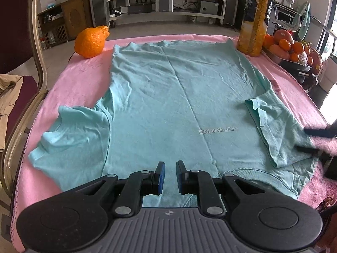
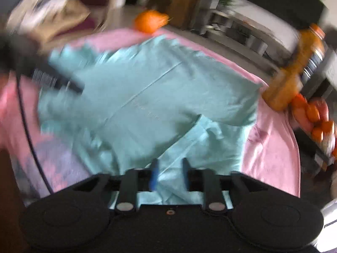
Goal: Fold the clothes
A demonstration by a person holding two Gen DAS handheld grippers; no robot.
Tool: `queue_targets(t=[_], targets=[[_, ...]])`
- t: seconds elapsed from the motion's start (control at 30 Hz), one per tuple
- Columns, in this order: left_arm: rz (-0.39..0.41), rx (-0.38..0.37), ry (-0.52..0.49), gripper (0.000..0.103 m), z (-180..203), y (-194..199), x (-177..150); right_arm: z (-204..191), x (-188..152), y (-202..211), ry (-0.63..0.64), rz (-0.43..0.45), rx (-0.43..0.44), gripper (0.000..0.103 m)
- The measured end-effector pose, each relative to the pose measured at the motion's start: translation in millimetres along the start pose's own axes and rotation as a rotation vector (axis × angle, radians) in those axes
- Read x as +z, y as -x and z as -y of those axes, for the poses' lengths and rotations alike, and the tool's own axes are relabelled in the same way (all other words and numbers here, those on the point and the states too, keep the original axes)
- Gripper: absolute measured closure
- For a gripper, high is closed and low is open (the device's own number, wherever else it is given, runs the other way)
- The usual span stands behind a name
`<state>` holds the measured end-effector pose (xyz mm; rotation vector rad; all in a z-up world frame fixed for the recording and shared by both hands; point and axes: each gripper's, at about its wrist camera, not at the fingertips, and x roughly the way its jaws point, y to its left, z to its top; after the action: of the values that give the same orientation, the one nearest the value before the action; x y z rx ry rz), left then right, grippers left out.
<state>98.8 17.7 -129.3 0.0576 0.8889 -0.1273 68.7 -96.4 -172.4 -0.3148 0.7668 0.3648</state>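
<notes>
I see the light blue T-shirt [image 1: 160, 97] spread flat on the pink cloth [image 1: 69, 84] that covers the table, collar at the near edge and hem at the far edge. Its left sleeve lies spread outward; its right sleeve [image 1: 271, 124] is folded inward over the body.

Left gripper [image 1: 168, 176]: I read the jaws as set at a narrow gap. Shirt fabric shows through the gap near the collar. The pads press on nothing that I can see.

Right gripper [image 2: 168, 174]: this view is heavily blurred. I see the jaws standing partly apart above the folded sleeve, with blue fabric visible between the fingers. No fabric is clamped. In the left wrist view its dark fingers appear at the right edge, just beside that sleeve.

At the far left corner sits a large orange fruit [image 1: 91, 42]. At the far right stand a juice bottle [image 1: 254, 21] and a fruit tray [image 1: 294, 50].
</notes>
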Motion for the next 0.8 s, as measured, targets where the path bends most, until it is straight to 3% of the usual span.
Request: queue_targets(t=[0.1,0.13,0.17,0.23,0.3,0.4,0.53,0.63,0.7,0.8], targets=[[-0.007,0.001,-0.001,0.088,1.2,-2.0,-0.5,45.9,0.4,5.4,-0.283,0.022,-0.035,0.073],[-0.011,0.001,-0.002,0.088,1.8,-2.8,-0.7,60.4,-2.1,3.7,-0.371,0.009,-0.057,0.087],[-0.014,0.001,-0.004,0.088,2.6,-3.6,-0.9,75.0,-4.6,1.9,-0.459,-0.003,-0.078,0.094],[-0.018,0.002,-0.009,0.088,3.9,-5.0,-1.6,95.2,-11.6,-4.5,-0.589,-0.047,-0.076,0.094],[-0.024,0.003,-0.014,0.088,5.2,-7.0,-2.4,97.2,-18.9,-13.4,-0.625,-0.102,-0.059,0.094],[-0.039,0.012,-0.024,0.088,5.5,-11.1,-4.4,89.1,-25.5,-30.0,-0.572,-0.221,-0.110,0.094],[-0.050,0.020,-0.015,0.088,1.2,-10.5,-6.6,74.3,-34.0,-15.7,-0.460,-0.308,-0.151,0.094],[-0.055,0.027,-0.013,0.088,-1.2,-5.7,-9.1,74.0,-44.1,-4.1,-0.497,-0.348,-0.179,0.094],[-0.057,0.016,-0.012,0.088,-2.5,-1.7,-11.0,76.7,-48.5,4.3,-0.539,-0.330,-0.192,0.094],[-0.062,0.010,-0.012,0.088,-4.2,0.1,-12.8,83.3,-38.9,22.1,-0.607,-0.160,-0.113,0.094]])
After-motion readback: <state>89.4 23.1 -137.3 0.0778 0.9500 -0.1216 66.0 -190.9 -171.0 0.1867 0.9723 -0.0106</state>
